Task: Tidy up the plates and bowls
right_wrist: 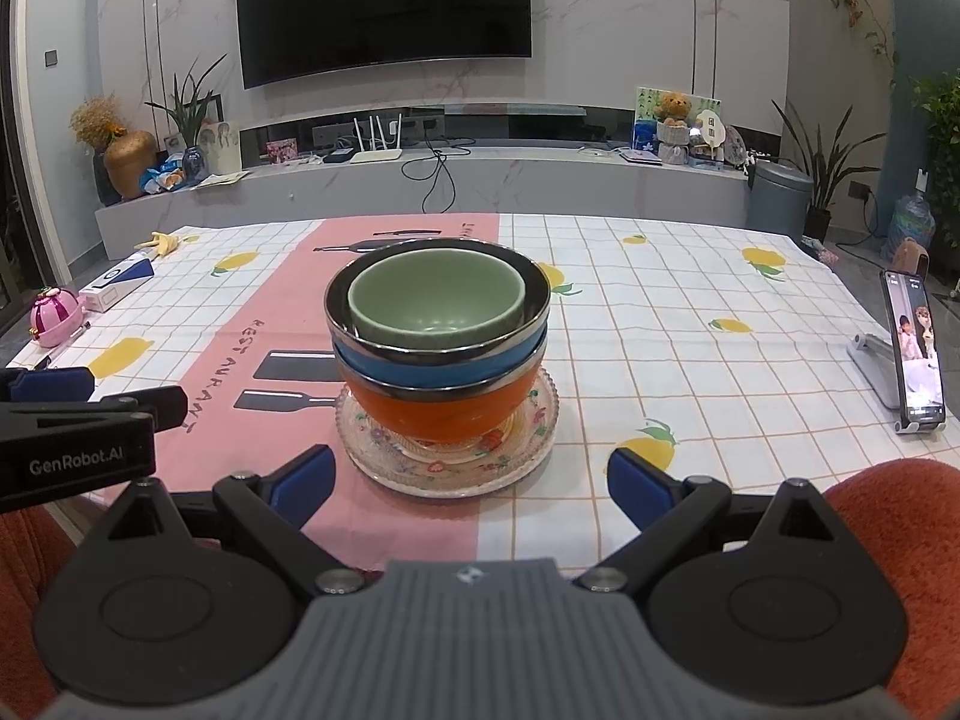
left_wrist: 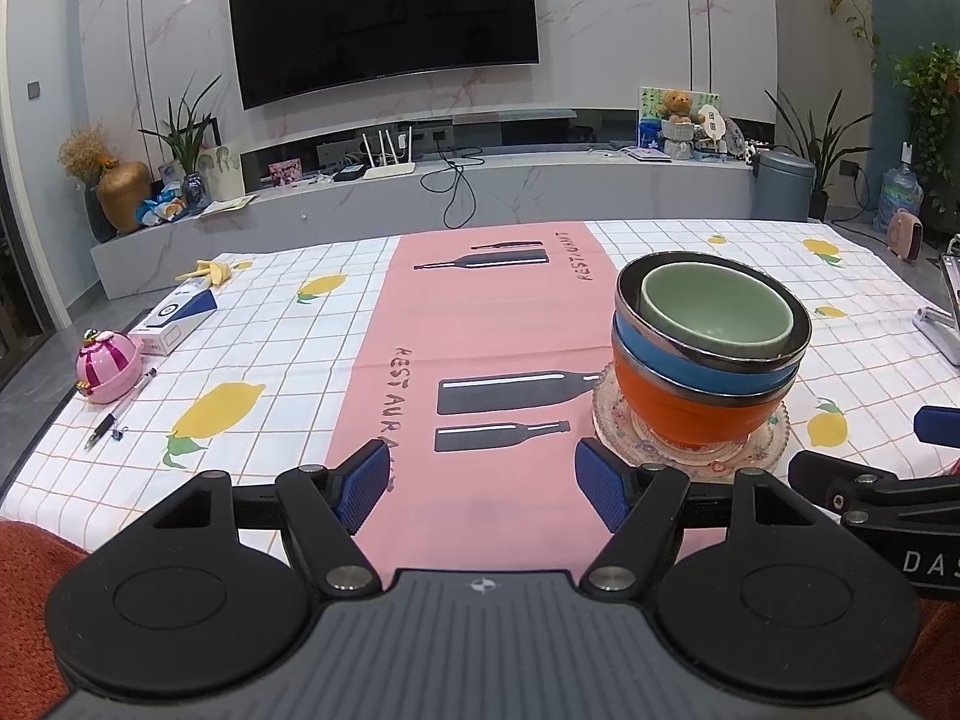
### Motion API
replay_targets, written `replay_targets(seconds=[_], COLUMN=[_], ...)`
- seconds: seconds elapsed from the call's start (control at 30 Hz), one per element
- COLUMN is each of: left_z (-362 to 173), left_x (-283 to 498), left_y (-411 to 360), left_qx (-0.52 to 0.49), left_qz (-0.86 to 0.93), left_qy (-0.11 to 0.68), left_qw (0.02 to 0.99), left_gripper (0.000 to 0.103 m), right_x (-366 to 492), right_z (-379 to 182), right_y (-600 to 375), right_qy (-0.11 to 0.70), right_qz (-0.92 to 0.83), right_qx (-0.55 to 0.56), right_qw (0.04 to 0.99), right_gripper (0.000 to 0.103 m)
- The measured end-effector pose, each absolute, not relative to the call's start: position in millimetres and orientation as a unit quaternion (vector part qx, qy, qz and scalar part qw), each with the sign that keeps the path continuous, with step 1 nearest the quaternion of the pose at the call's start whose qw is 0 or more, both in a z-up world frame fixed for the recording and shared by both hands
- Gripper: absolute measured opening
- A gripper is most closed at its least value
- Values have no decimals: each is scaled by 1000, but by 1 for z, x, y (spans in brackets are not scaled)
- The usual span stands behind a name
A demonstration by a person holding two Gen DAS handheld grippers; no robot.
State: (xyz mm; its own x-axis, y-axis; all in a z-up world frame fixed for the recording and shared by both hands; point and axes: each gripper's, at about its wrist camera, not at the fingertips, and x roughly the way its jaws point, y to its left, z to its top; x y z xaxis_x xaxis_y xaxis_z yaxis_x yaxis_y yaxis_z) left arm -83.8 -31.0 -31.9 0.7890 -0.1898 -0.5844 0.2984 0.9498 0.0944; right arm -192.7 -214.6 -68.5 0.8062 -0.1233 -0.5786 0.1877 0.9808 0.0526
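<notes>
A stack of bowls stands on a clear glass plate with a flower pattern. An orange bowl is at the bottom, a blue bowl nests in it, and a small green bowl sits on top inside a steel rim. My right gripper is open, just in front of the plate, with nothing between its fingers. My left gripper is open too, over the pink strip of the tablecloth, left of the stack. Each gripper shows at the edge of the other's view.
The table carries a checked lemon tablecloth. A phone on a stand is at the right. A pink toy, a pen and a blue-white box lie at the left. Orange-red sleeves frame the grippers.
</notes>
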Motion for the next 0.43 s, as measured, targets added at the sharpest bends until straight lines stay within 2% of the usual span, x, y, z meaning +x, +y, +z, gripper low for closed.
replay_targets(seconds=[0.43], left_z=[-27], left_x=[-86], left_y=[-30], left_qx=[85], left_qz=[-134], left_qy=[287], left_qw=[945], left_gripper=[83], right_x=[-192], right_z=[-69], right_y=[-214], right_qy=[301], right_qz=[-83], right_qx=[54], right_qw=[948], right_gripper=[95])
